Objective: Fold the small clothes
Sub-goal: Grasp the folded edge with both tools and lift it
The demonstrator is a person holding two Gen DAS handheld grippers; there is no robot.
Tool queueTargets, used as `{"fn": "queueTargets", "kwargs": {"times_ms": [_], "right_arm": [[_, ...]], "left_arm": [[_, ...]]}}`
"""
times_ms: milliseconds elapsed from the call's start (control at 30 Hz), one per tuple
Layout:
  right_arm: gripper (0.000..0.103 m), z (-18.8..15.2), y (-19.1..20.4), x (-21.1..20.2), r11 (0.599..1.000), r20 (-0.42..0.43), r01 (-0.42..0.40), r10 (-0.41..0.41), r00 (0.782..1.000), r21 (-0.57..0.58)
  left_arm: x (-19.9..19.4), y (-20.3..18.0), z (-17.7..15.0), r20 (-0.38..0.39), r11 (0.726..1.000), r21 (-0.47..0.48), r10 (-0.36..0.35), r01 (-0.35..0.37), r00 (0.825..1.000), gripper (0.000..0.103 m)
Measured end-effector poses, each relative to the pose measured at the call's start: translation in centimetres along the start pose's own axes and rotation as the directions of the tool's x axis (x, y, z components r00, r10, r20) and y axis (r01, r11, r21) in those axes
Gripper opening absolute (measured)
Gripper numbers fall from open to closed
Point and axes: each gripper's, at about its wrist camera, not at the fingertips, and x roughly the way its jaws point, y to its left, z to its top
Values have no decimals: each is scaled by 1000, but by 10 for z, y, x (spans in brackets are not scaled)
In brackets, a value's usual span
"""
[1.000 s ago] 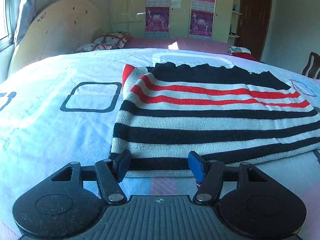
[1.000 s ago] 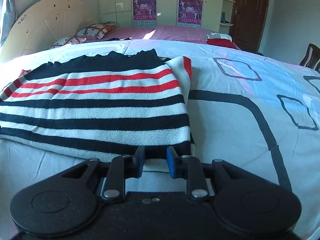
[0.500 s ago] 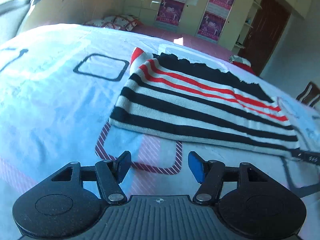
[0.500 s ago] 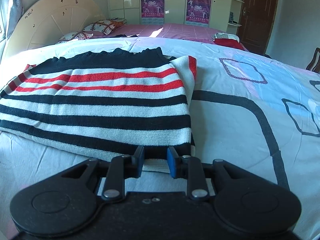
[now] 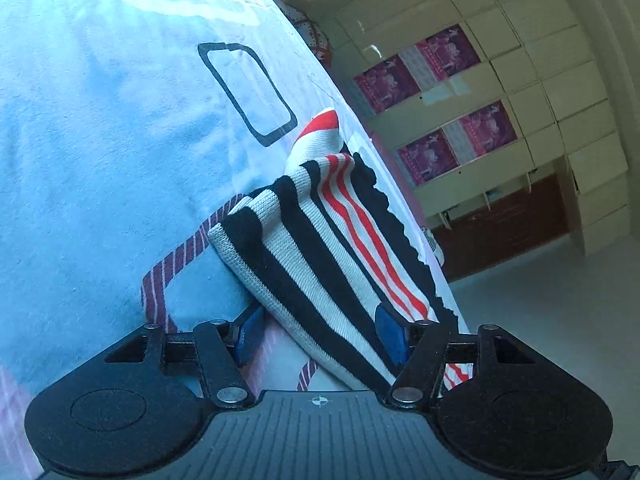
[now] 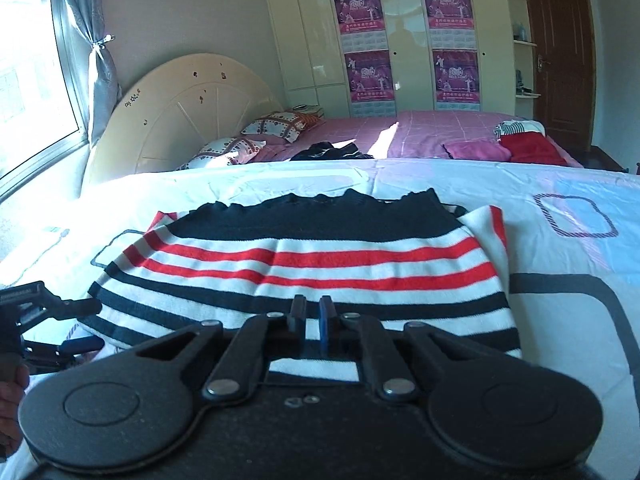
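A folded knit sweater with black, white and red stripes lies on the pale blue patterned bed sheet. My right gripper is nearly shut over the sweater's near edge; whether it pinches the knit I cannot tell. My left gripper is rolled sideways and open, its blue pads either side of the sweater's left near corner, one pad below the fabric, one above. It also shows at the left in the right wrist view.
A second bed with a pink cover, pillows and folded clothes stands behind. A cream headboard, a wardrobe with posters, a window and a brown door line the walls.
My left gripper has rolled sideways and moved in so the sweater's left corner sits between its open fingers. My right gripper has closed further and risen over the sweater's near edge.
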Motion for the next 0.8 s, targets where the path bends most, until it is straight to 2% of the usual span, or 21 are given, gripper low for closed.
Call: {"fn": "queueTargets", "kwargs": {"times_ms": [333,400,567,667,800], "right_arm": [[8,16,19,62,1000,-66,-29,29,997,-3],[8,20,21,72,999,-75,-32,32,997,-3],[8,26,27,96,999,-106,-41,39,994,-20],[7,25,31,105,998,-119,-54,51,992,-22],[5,15,36,117,999,-145,-30,23,989,-43]], "left_arm": [[40,-6,14,76,999,-18,-36,38,996,61],[48,-10,15,89,1000,-10,-23,24,996,56],[59,3,24,89,999,-48,-9,13,996,22],[63,4,24,91,999,-36,-26,30,996,17],[63,4,24,95,999,-17,-35,37,995,16]]}}
